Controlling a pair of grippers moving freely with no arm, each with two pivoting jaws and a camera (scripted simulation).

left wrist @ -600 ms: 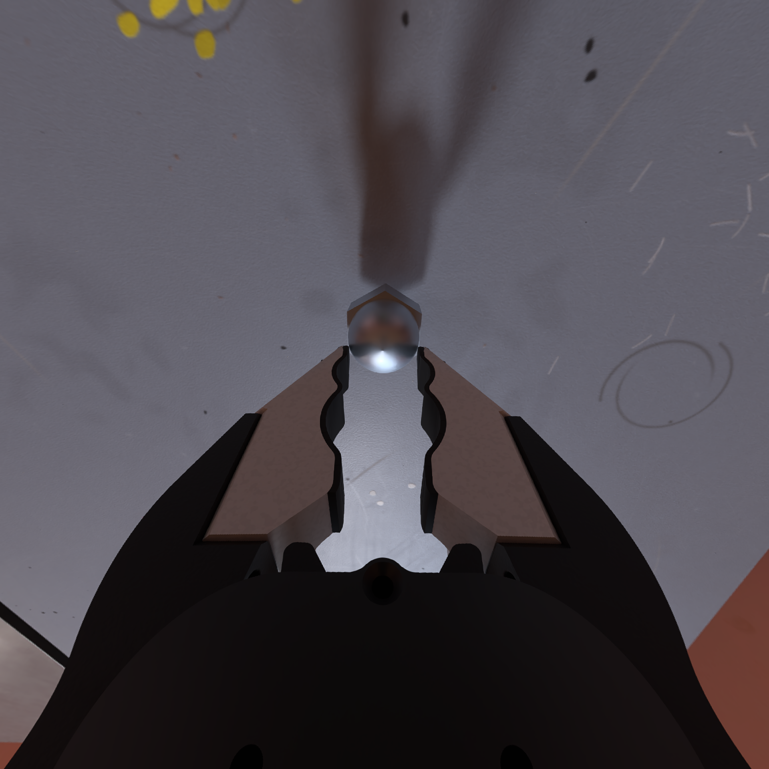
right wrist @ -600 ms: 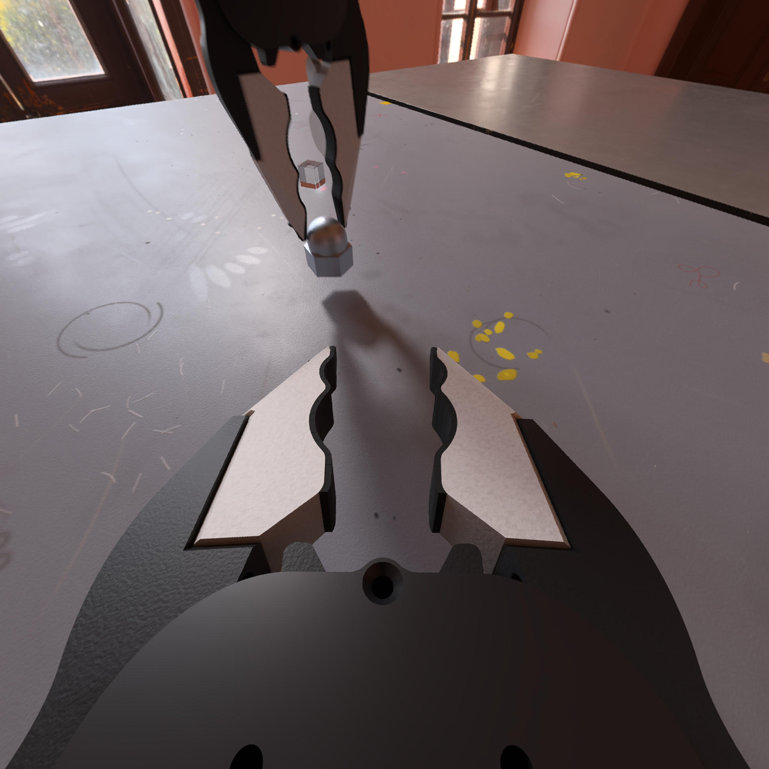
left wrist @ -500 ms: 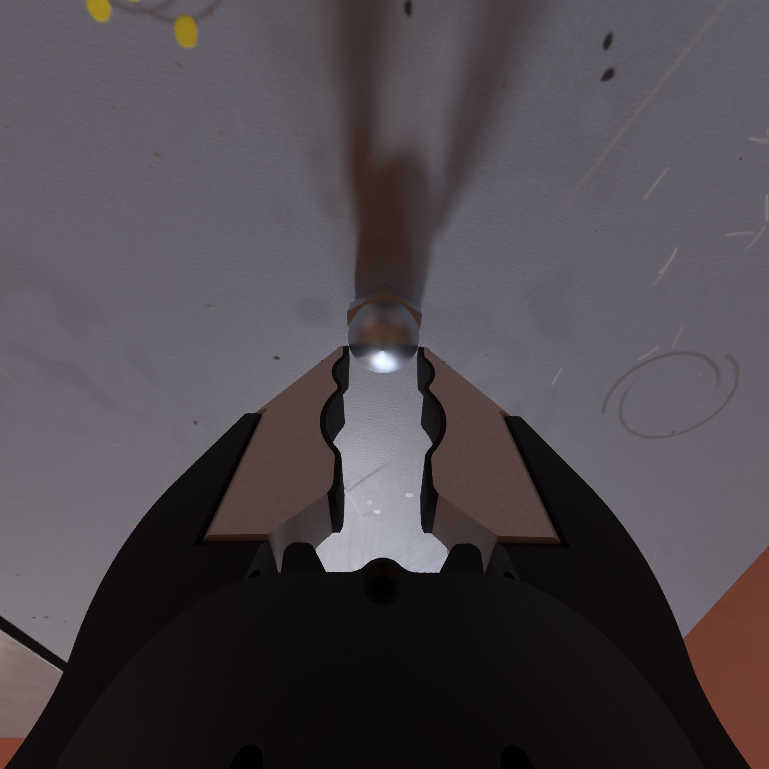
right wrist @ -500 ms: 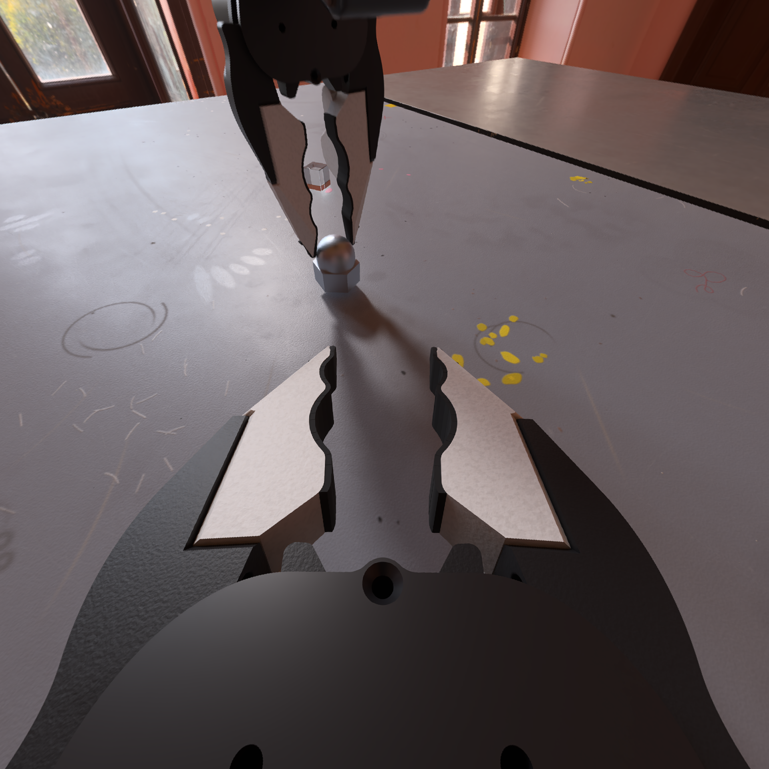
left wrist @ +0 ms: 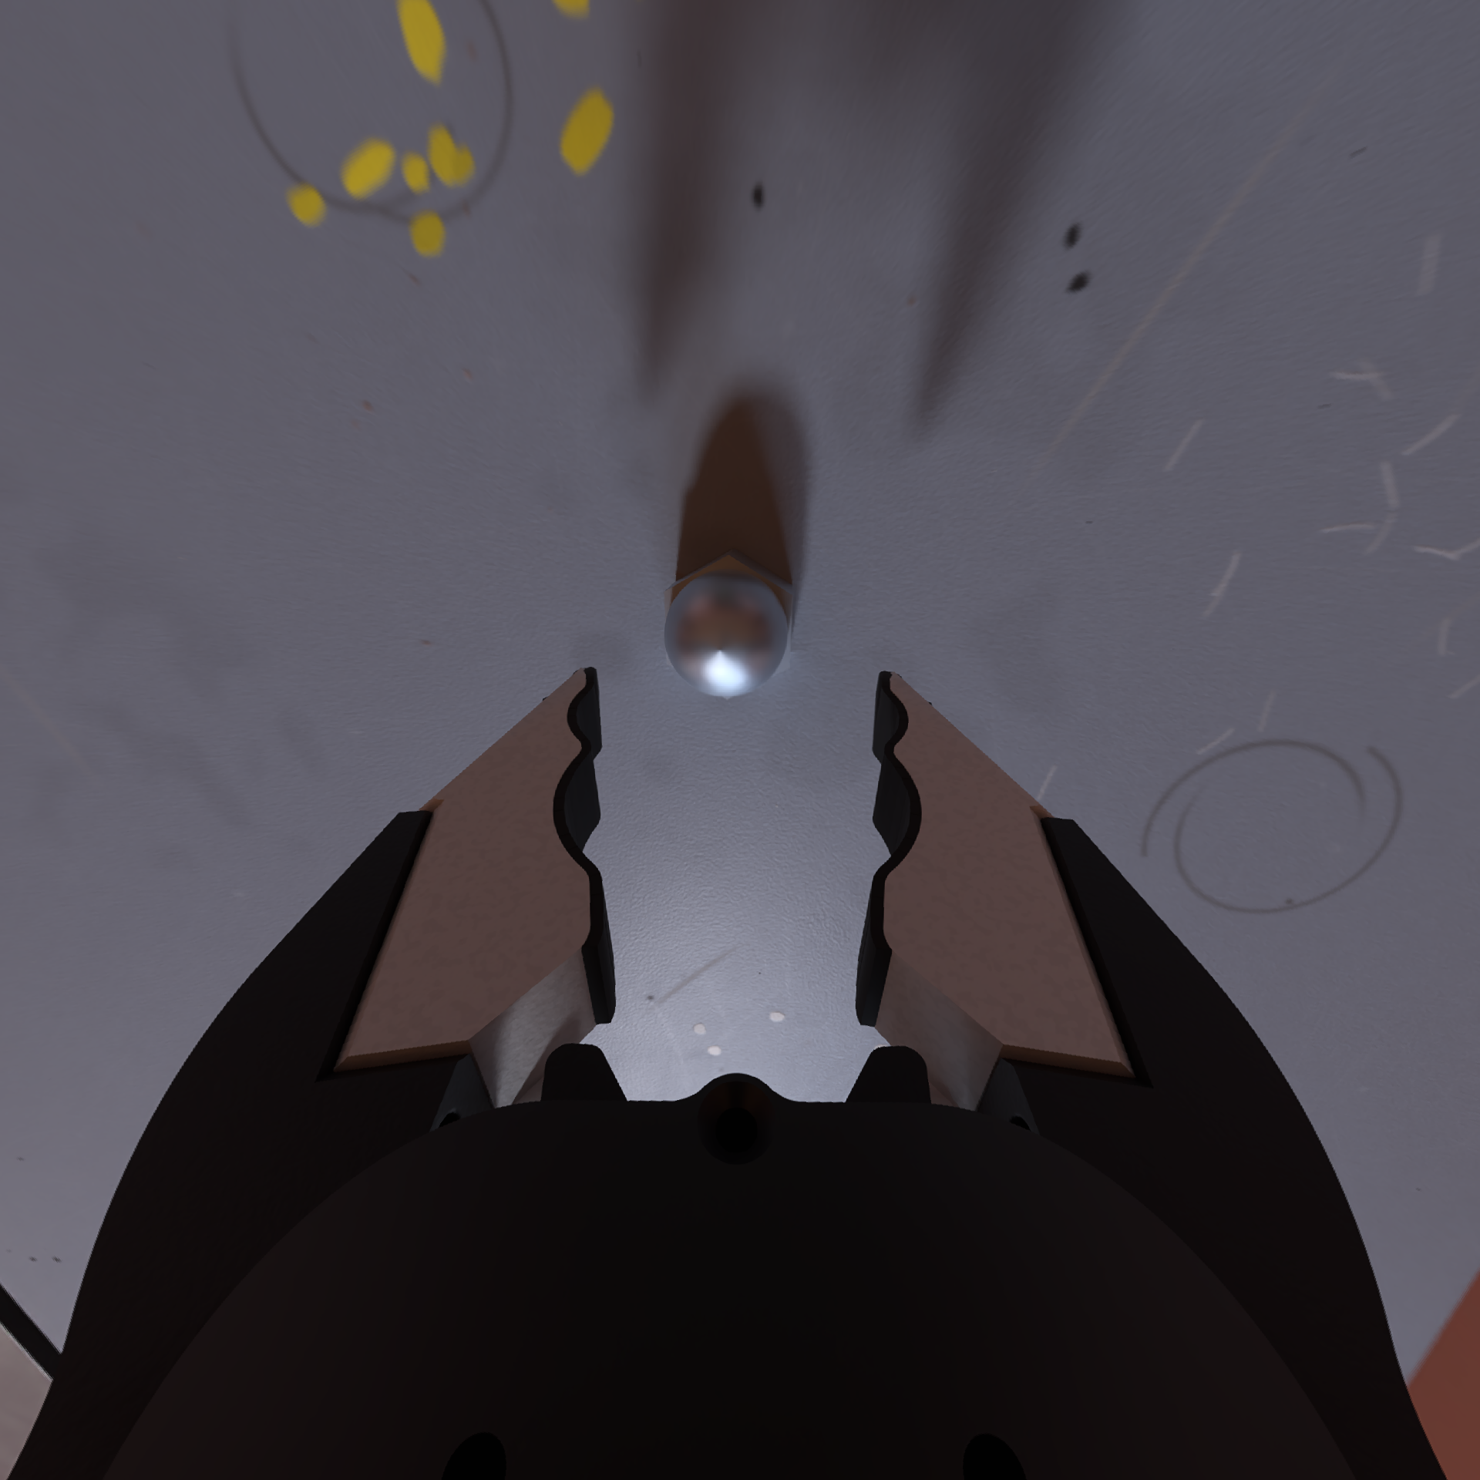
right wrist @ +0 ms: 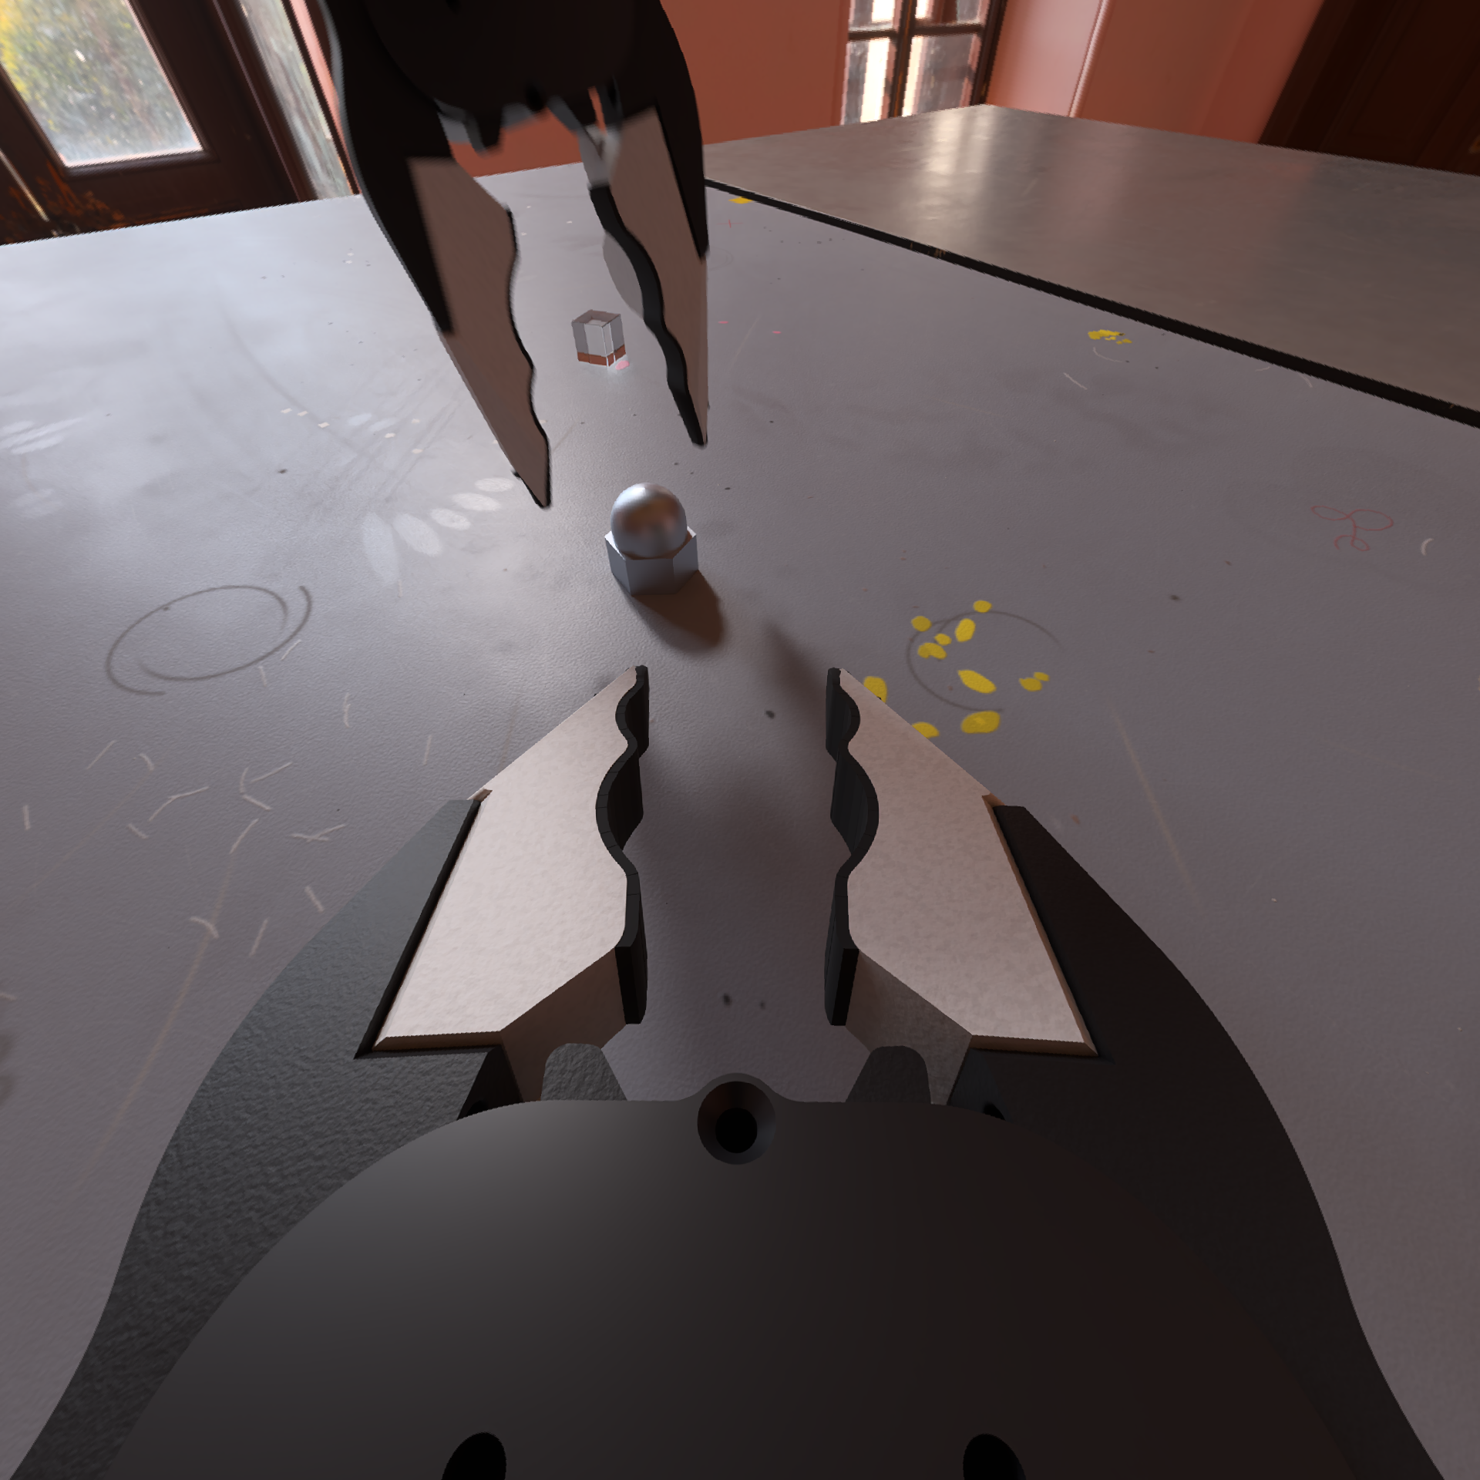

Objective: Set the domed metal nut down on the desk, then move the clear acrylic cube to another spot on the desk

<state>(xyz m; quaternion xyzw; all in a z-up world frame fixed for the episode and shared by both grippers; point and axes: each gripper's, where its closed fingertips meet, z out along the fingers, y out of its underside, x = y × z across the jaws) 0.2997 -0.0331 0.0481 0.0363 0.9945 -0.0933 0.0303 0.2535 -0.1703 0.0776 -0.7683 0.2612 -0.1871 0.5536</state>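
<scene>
Shiny domed metal nut (right wrist: 650,538) is sitting dome-up on my grey desk (right wrist: 1121,496), mid-frame in the right wrist view. My left gripper (right wrist: 621,472) hangs just above it with fingers spread wide, holding nothing. Right gripper (right wrist: 737,681) is parted and empty too, near the yellow paint spots (right wrist: 969,673). Clear acrylic cube (right wrist: 598,336) sits further back, upper middle.

nut (right wrist: 651,540) on desk (right wrist: 1121,496), cube (right wrist: 598,337) behind it, left gripper (right wrist: 621,472) above, right gripper (right wrist: 735,681) before it.
</scene>
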